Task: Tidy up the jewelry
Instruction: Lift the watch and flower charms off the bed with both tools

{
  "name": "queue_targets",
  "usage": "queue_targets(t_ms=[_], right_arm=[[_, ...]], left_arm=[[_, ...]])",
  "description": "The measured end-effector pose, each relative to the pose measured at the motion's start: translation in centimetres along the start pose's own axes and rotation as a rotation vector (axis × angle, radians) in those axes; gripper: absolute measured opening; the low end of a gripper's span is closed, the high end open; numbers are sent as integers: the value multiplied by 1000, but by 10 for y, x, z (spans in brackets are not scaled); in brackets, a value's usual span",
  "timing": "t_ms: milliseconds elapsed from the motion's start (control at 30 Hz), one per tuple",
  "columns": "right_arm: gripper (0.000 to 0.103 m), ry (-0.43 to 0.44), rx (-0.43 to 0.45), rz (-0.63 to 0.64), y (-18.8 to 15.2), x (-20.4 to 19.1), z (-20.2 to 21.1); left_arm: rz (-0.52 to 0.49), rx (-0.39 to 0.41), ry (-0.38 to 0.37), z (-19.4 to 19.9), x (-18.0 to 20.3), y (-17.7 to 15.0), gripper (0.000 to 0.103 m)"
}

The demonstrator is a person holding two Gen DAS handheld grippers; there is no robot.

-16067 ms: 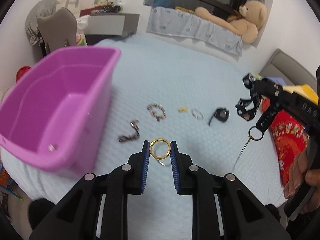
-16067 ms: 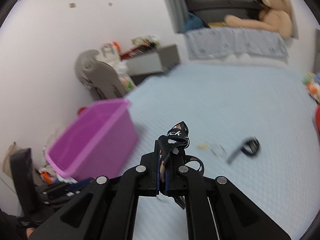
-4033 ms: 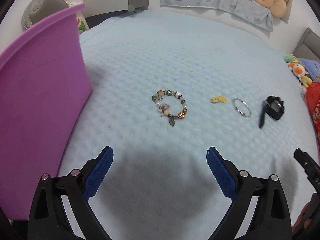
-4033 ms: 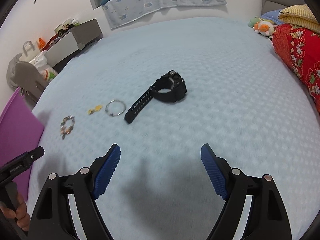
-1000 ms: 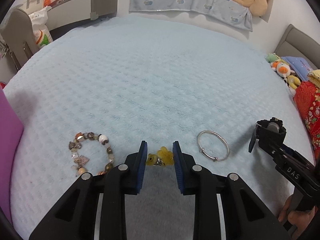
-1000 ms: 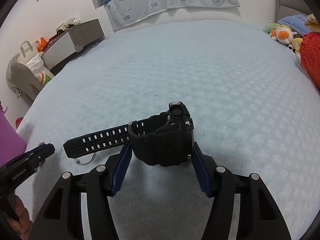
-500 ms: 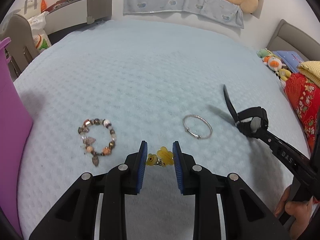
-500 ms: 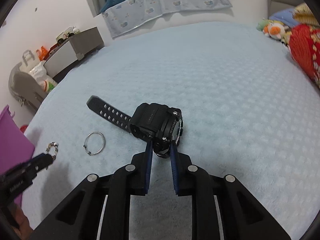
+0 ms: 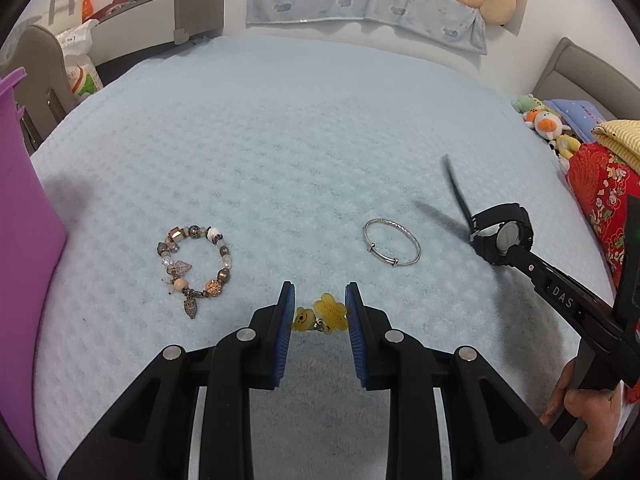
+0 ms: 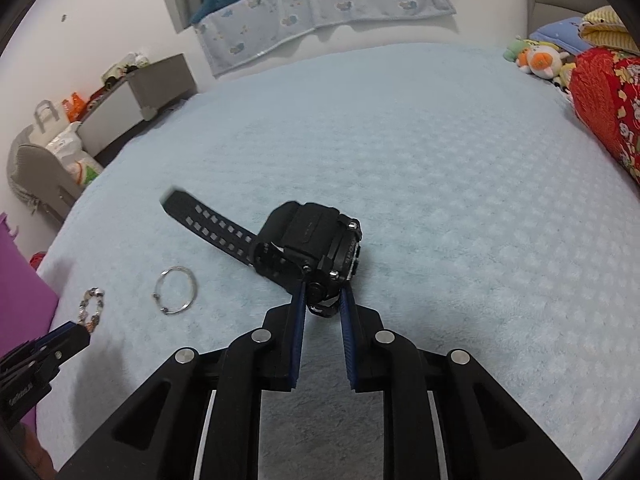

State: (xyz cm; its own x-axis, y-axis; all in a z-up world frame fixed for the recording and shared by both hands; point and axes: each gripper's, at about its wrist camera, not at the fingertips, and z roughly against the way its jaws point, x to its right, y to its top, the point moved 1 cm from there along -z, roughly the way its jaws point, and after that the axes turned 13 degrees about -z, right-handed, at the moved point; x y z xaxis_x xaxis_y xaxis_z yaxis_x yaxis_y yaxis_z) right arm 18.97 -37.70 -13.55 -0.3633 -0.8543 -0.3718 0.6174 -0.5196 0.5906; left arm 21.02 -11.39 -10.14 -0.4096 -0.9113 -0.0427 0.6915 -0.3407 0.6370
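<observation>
Yellow and glossy, the little charm sits pinched between the blue pads of my left gripper, two small translucent pieces side by side, one shaped like a bear's face, the other like a flower with faint lettering. My left jaws are drawn narrow, closed on it just above the pale blue waffle-textured bedspread.

My right gripper is closed on the black watch, clamping it near the buckle end; the chunky case tilts to the right, and its perforated strap juts out to the left, raised off the bedspread.

On the bedspread lie a thin silver bangle and, well apart on the left, a beaded bracelet of brown, white and bronze beads with dangling charms. A purple bin stands at the far left edge.
</observation>
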Motion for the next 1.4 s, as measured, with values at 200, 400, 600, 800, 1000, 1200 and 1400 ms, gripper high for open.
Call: queue_targets(t_ms=[200, 400, 600, 800, 1000, 1200, 1400], right_arm=[[17, -24, -12, -28, 2, 0, -11], [20, -40, -13, -44, 7, -2, -21], [21, -54, -27, -86, 15, 0, -33], [21, -67, -10, -74, 17, -3, -35], [20, -66, 6, -59, 11, -6, -26], [19, -61, 18, -37, 5, -9, -7], [19, -27, 47, -21, -3, -18, 28]], left_arm=[[3, -13, -5, -5, 0, -3, 25], [10, -18, -6, -8, 0, -5, 26], [6, -22, -8, -10, 0, -5, 25], [5, -25, -11, -9, 0, -5, 25], [-1, -15, -15, -1, 1, -5, 25], [-7, -6, -16, 15, -1, -7, 25], [-4, 18, -10, 42, -5, -11, 26]])
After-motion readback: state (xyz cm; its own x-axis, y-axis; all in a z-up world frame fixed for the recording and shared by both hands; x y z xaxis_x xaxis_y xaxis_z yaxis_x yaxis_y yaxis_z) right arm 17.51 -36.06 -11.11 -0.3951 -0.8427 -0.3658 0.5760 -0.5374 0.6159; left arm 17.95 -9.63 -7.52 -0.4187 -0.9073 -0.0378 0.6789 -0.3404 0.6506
